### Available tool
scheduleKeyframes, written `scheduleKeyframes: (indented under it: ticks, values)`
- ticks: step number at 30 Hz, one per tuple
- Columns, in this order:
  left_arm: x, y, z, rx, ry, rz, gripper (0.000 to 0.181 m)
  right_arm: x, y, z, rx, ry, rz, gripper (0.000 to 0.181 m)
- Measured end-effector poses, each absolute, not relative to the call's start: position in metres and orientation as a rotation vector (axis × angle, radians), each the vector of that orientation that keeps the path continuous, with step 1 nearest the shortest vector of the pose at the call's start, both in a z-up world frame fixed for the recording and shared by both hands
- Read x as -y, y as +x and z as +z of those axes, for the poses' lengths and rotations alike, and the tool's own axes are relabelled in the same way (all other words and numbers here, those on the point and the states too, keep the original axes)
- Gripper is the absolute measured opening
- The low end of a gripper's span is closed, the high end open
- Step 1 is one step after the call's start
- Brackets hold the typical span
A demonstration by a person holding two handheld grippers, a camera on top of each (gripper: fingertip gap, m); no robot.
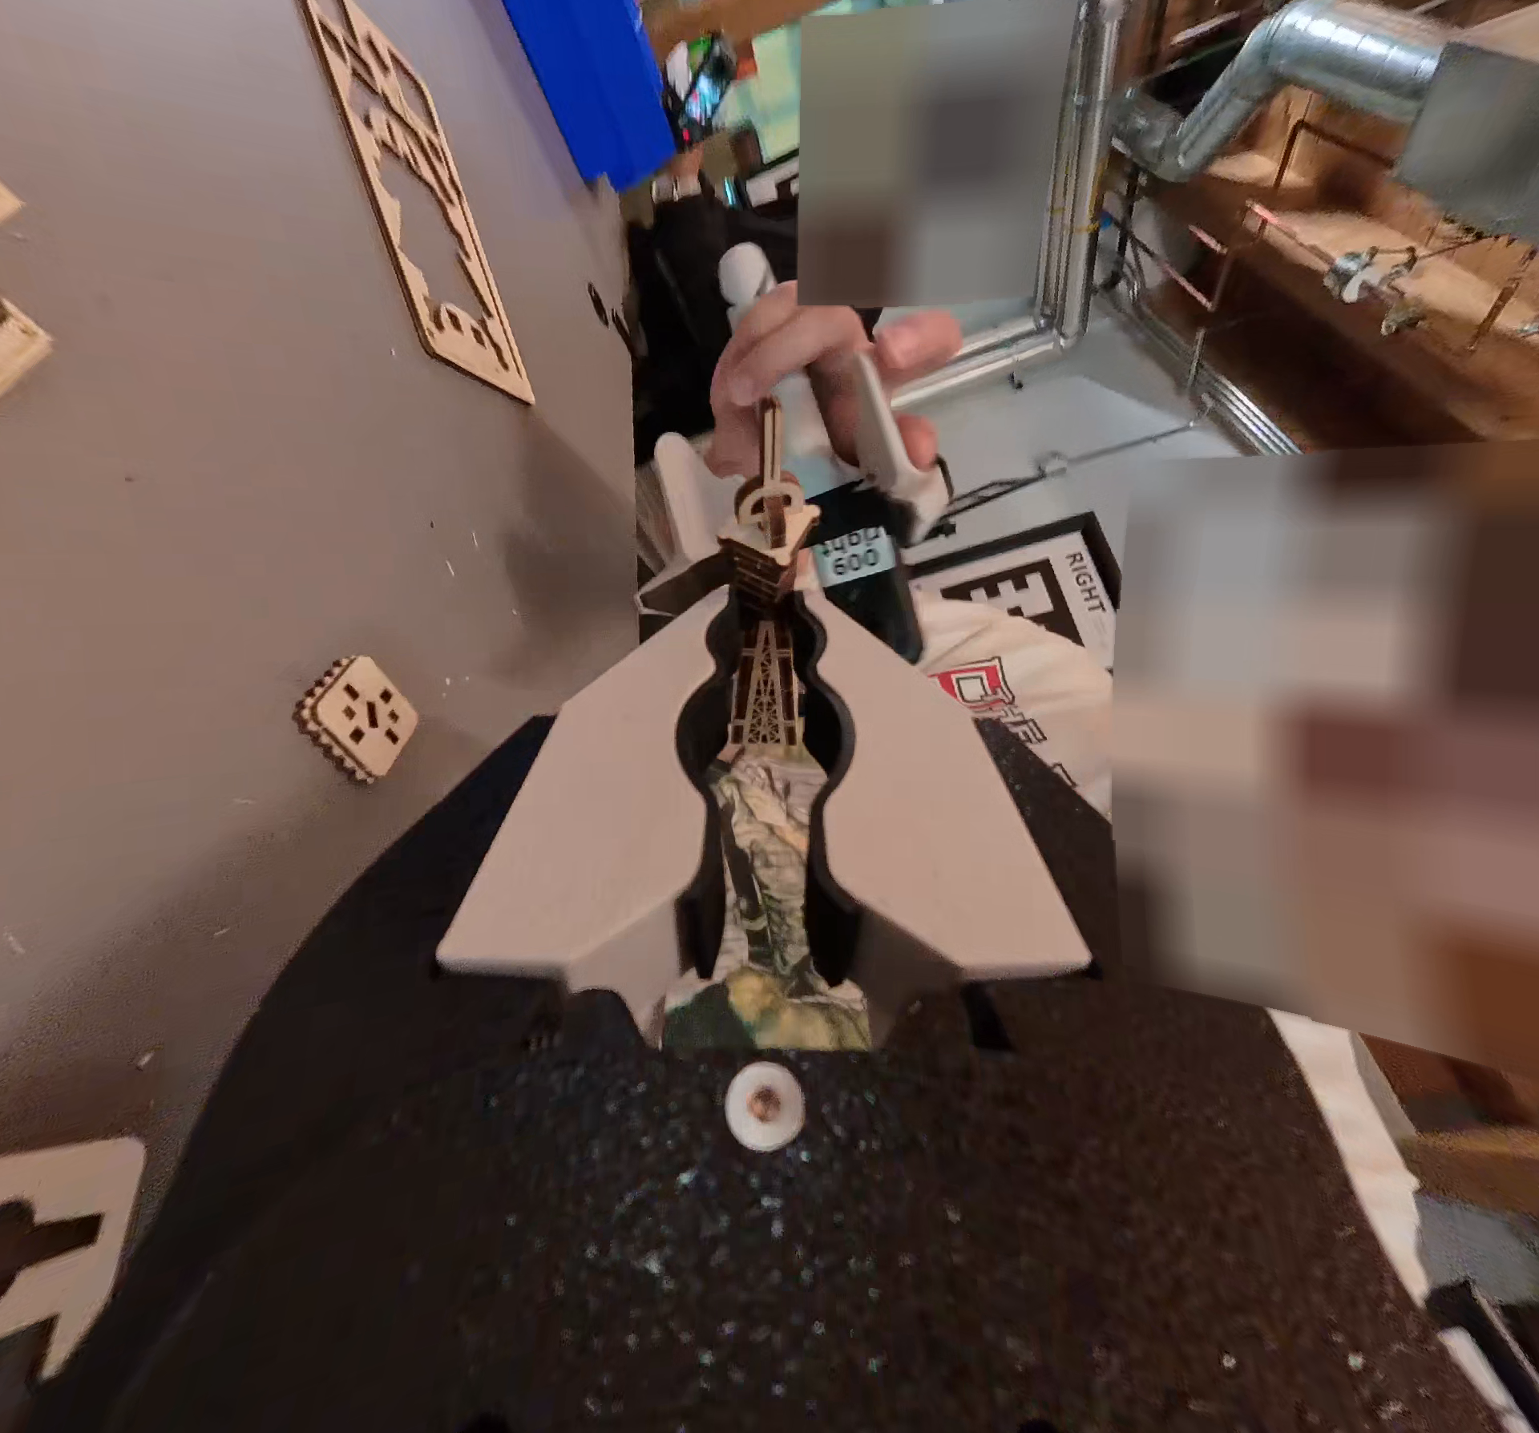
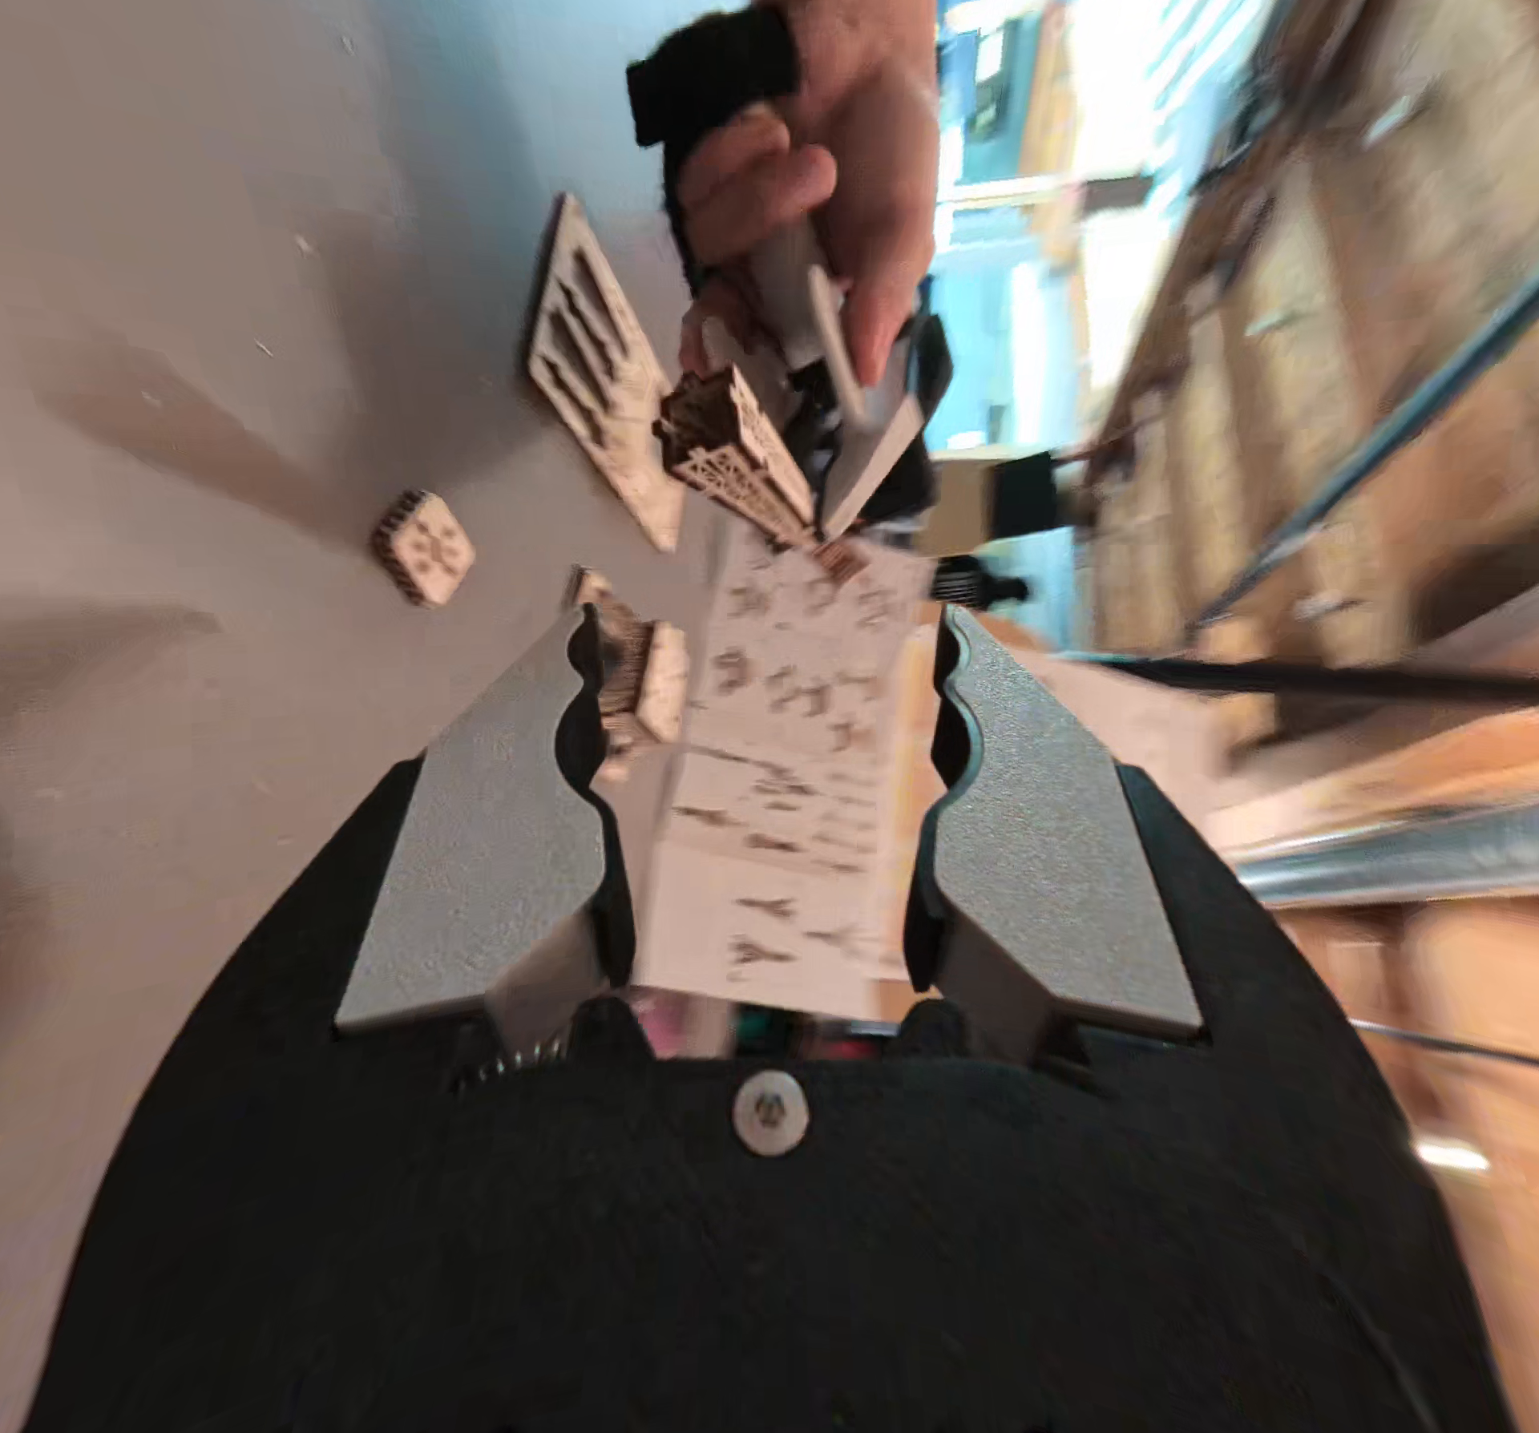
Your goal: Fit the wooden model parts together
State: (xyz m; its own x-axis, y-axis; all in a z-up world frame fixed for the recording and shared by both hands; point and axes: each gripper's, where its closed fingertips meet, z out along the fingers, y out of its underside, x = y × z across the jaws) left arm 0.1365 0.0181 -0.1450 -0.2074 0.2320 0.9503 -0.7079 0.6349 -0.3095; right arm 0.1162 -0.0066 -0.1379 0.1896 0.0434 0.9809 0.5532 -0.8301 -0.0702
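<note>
Grey tabletop (image 1: 208, 477) fills the left of both views; on it we see a cut-out wooden sheet (image 1: 400, 161) and a small square wooden block (image 1: 356, 717). Toward the middle, our left gripper (image 1: 762, 627) pinches the wooden tower model (image 1: 764, 619) between nearly closed fingers, its spire poking out past the tips. Our right gripper (image 2: 762, 644) has its fingers spread around nothing, above a printed instruction sheet (image 2: 783, 793).

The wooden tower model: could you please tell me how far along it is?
Done: the wooden tower already carries its stacked top and spire. In hand: the left hand-held gripper clamps it; the right hand-held gripper is open, empty. Left: the square block remains on the table.
</note>
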Motion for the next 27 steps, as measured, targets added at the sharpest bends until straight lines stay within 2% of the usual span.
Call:
scheduleKeyframes:
  ticks: [4, 12, 21, 22, 24, 27]
  values:
    - [-0.013, 0.117, -0.147, 1.599, 0.301, 0.748, 0.009, 0.0, 0.12, -0.137, 0.856, -1.903, -2.005, 0.084]
    - [-0.008, 0.099, -0.151, 1.69, 0.212, 0.619, 0.009, -0.019, 0.105, -0.147, 1.066, -1.739, -2.05, 0.055]
    - [-0.002, 0.106, -0.147, 1.692, 0.18, 0.678, 0.009, -0.017, 0.114, -0.143, 1.076, -1.672, -2.174, 0.014]
    - [-0.002, 0.107, -0.147, 1.698, 0.162, 0.688, 0.013, -0.017, 0.113, -0.142, 1.079, -1.663, -2.19, 0.013]
    - [0.0, 0.113, -0.153, 1.758, 0.165, 0.732, 0.041, -0.021, 0.113, -0.144, 1.079, -1.648, -2.201, 0.013]
    - [-0.003, 0.121, -0.145, 1.762, 0.157, 0.835, 0.048, -0.012, 0.113, -0.137, 1.023, -1.626, -2.285, 0.013]
